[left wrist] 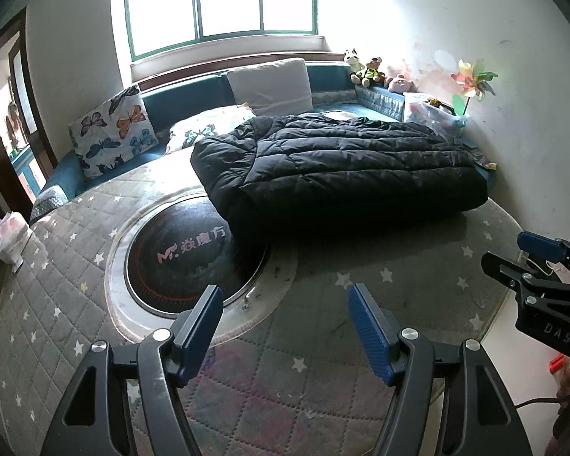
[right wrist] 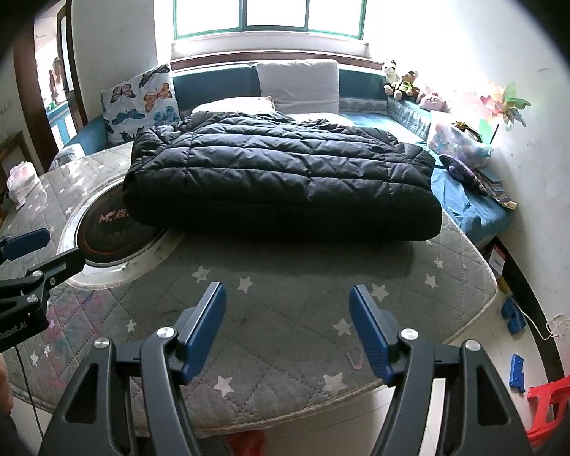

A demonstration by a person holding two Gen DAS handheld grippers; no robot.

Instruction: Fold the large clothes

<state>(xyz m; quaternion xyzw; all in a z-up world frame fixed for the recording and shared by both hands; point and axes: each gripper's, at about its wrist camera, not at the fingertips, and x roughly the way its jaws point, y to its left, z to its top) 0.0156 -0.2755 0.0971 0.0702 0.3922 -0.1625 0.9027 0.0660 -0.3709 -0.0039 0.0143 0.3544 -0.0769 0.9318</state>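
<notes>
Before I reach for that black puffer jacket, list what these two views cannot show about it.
- Black puffer jacket: sleeves, zipper and front not visible in either view; its own folded bulk covers them.
- Round dark panel: far right part hidden under the jacket; in the right wrist view mostly covered.
- Sofa seat: left part hidden behind the jacket.
- Clear box: contents too small.

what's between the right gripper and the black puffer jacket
Only bare star-print quilted cover separates the right gripper from the black puffer jacket, seen in the right wrist view.
</notes>
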